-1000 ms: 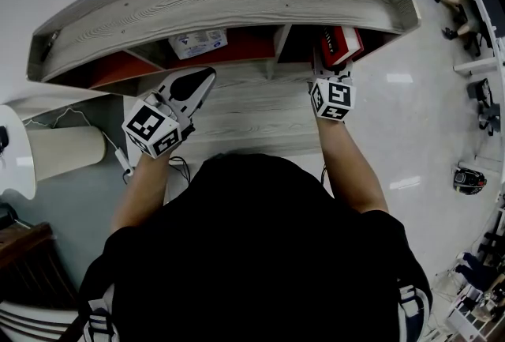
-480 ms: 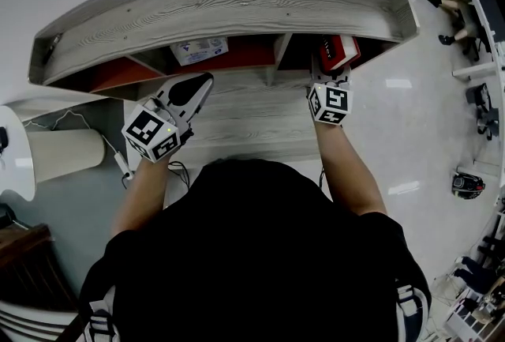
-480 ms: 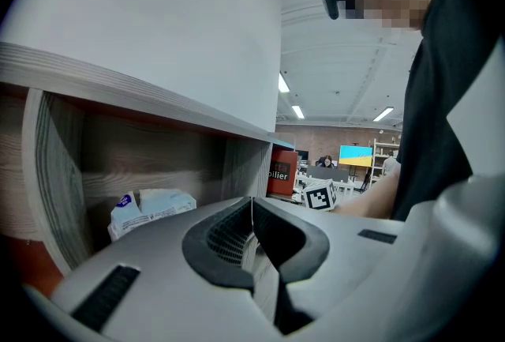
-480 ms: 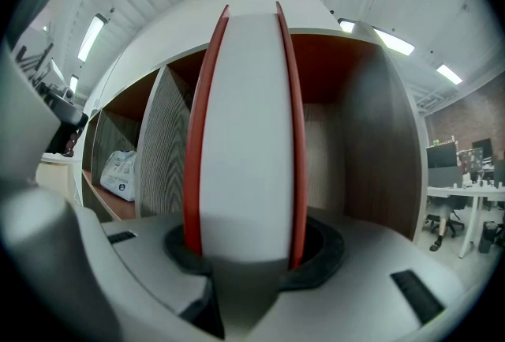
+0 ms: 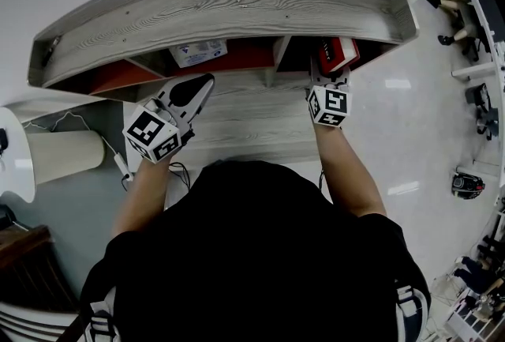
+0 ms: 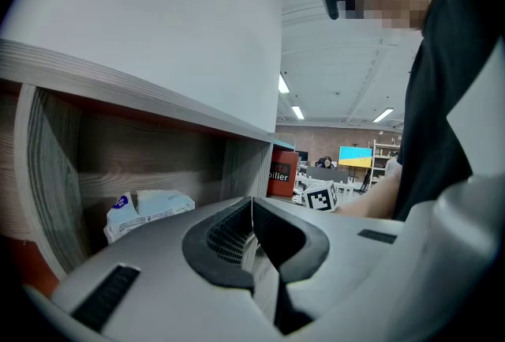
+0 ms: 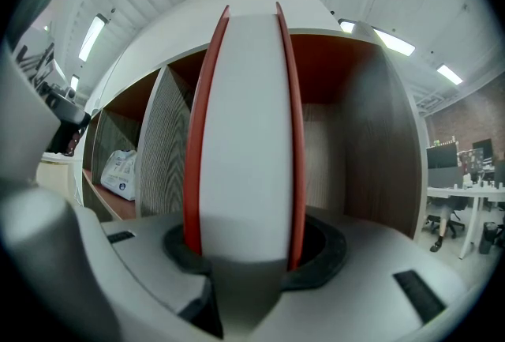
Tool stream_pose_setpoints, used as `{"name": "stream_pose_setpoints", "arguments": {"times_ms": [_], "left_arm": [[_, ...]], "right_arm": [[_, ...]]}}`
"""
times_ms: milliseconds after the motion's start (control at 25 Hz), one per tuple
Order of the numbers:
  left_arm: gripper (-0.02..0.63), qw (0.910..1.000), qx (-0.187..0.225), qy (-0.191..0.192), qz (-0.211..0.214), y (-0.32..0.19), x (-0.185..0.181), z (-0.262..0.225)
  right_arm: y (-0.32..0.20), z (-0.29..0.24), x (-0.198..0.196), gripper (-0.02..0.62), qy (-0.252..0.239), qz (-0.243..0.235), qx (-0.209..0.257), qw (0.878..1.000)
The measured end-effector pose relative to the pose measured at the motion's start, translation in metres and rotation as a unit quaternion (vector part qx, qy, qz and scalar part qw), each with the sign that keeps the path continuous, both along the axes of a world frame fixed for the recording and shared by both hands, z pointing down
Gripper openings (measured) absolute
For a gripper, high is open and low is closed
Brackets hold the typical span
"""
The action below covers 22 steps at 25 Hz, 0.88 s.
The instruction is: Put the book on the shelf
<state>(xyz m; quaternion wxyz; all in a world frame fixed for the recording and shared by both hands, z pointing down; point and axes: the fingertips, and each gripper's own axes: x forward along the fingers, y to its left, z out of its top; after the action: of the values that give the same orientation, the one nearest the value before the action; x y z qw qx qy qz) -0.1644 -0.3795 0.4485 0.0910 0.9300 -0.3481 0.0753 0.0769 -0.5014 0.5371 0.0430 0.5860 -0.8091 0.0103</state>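
A red-covered book [image 5: 338, 54] stands upright in the rightmost compartment of the grey wooden shelf [image 5: 237, 5], partly under its top board. My right gripper [image 5: 327, 81] holds the book [image 7: 245, 135] by its near edge. Its pads still touch both covers while the jaws are opening. In the right gripper view the compartment's grey walls and red back surround the book. My left gripper [image 5: 207, 81] hovers in front of the middle compartment, shut with nothing in it. The left gripper view shows its closed tips [image 6: 252, 202] and the red book [image 6: 282, 172] farther right.
A white packet [image 5: 197, 52] lies in the middle compartment on a red shelf floor [image 6: 146, 210]. A lower wooden ledge [image 5: 252, 123] runs under both grippers. A white round table [image 5: 12, 159] and a cable sit at the left. Office furniture stands far right.
The book sits slightly deeper under the shelf's top board than a second ago. The right gripper has edged forward with it. The left gripper has barely moved.
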Motion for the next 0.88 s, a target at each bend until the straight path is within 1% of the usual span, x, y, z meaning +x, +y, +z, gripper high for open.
{"name": "stream_pose_setpoints", "arguments": {"times_ms": [40, 120, 200, 360, 880], "left_arm": [[0.023, 1.0, 0.0, 0.0, 0.0, 0.0, 0.0, 0.0], [0.023, 1.0, -0.002, 0.0, 0.0, 0.001, 0.001, 0.0], [0.023, 1.0, -0.003, -0.002, -0.001, 0.001, -0.001, 0.002], [0.023, 1.0, -0.004, 0.001, -0.003, 0.0, -0.002, 0.002], [0.023, 1.0, 0.003, 0.004, 0.007, 0.007, 0.007, -0.001]], "right_arm": [[0.0, 0.0, 0.0, 0.188, 0.004, -0.002, 0.0, 1.0], [0.001, -0.002, -0.001, 0.228, 0.012, -0.006, 0.005, 1.0], [0.001, -0.006, -0.003, 0.236, 0.015, -0.011, 0.011, 1.0], [0.003, -0.009, -0.004, 0.241, 0.022, -0.012, 0.013, 1.0], [0.015, -0.007, 0.005, 0.251, 0.031, -0.01, 0.004, 0.999]]}}
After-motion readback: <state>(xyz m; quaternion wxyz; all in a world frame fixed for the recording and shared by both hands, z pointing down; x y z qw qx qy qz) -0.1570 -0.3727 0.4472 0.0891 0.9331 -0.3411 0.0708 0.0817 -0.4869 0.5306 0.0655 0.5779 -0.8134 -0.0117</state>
